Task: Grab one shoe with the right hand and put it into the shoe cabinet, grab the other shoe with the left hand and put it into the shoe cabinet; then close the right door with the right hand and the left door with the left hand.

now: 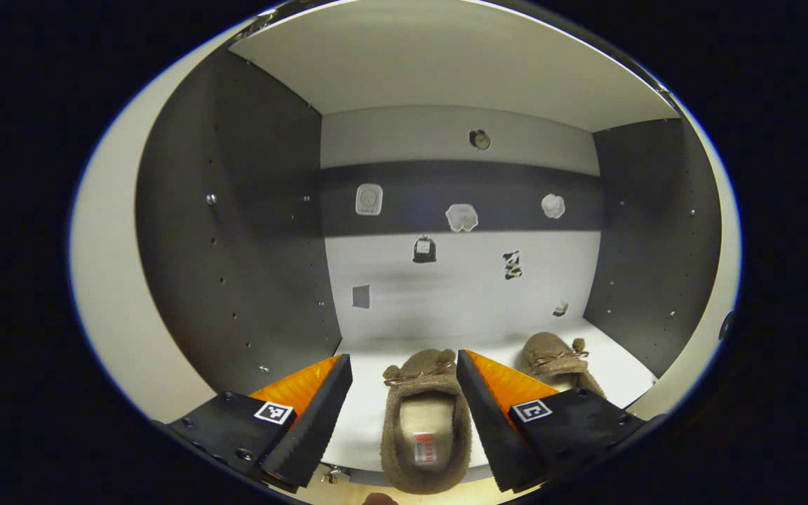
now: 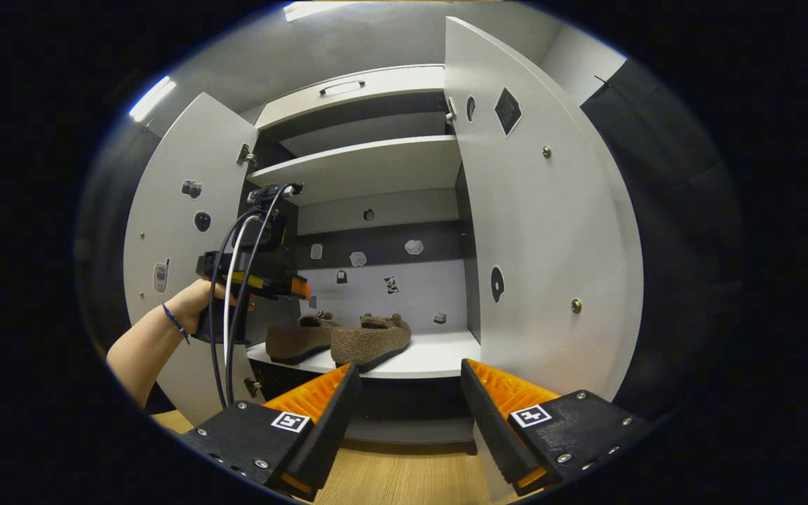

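Both shoes [image 2: 369, 340] lay side by side on the shoe cabinet's shelf [image 2: 439, 351], and the right gripper [image 2: 404, 400], jaws apart and empty, stood nearest the right door [image 2: 544, 238], hinged rightward.

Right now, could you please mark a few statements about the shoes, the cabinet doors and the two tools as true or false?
1. Both shoes sit on the cabinet shelf. True: the nearer shoe and the farther shoe rest there side by side.
2. The right door is closed. False: it stands wide open.
3. The left tool grips a shoe. False: its fingers are spread apart with the slipper lying between them, untouched as far as I can tell.
4. The right tool is open and empty. True.
5. The left door is shut. False: it is swung open, beside the hand holding the left tool.
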{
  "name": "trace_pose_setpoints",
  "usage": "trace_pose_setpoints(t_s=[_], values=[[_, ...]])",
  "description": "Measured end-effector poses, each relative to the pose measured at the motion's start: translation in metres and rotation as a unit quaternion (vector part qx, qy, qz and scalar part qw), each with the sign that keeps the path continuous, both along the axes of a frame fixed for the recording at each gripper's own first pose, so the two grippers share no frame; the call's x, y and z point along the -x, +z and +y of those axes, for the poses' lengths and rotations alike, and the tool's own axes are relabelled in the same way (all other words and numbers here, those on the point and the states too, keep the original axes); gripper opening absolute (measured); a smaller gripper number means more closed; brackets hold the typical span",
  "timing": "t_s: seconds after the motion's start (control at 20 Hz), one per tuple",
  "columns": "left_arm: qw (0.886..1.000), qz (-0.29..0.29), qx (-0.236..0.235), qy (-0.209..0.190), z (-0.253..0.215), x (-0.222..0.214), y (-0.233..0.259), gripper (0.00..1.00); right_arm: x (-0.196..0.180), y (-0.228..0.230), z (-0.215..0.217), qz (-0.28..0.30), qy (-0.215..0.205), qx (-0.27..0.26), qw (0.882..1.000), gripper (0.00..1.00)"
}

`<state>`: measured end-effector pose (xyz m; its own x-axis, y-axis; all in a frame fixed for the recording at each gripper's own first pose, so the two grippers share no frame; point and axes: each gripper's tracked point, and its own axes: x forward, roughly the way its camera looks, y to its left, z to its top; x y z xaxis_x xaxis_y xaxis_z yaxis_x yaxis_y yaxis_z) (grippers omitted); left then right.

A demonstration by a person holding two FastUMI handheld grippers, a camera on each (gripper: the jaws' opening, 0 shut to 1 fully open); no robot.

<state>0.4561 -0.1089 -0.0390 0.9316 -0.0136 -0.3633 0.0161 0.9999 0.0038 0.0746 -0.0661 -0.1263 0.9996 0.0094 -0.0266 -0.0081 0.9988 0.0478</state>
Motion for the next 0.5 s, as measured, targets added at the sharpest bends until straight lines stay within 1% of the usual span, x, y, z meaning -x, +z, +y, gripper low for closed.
trace_pose_setpoints(t_s=[0.1, 0.3, 0.5], values=[[1.0, -0.021, 0.009, -0.004, -0.003, 0.02, 0.023, 0.98, 0.007, 0.002, 0.0, 0.0, 0.002, 0.0, 1.0, 0.88], [0.997, -0.073, 0.008, -0.01, 0.003, 0.07, 0.066, 0.98, 0.029, 0.008, -0.002, 0.001, 0.005, 0.0, 1.0, 0.88], [0.995, -0.099, 0.018, -0.024, 0.006, 0.136, 0.095, 0.97, 0.059, 0.018, -0.014, -0.005, -0.008, 0.016, 1.0, 0.88]])
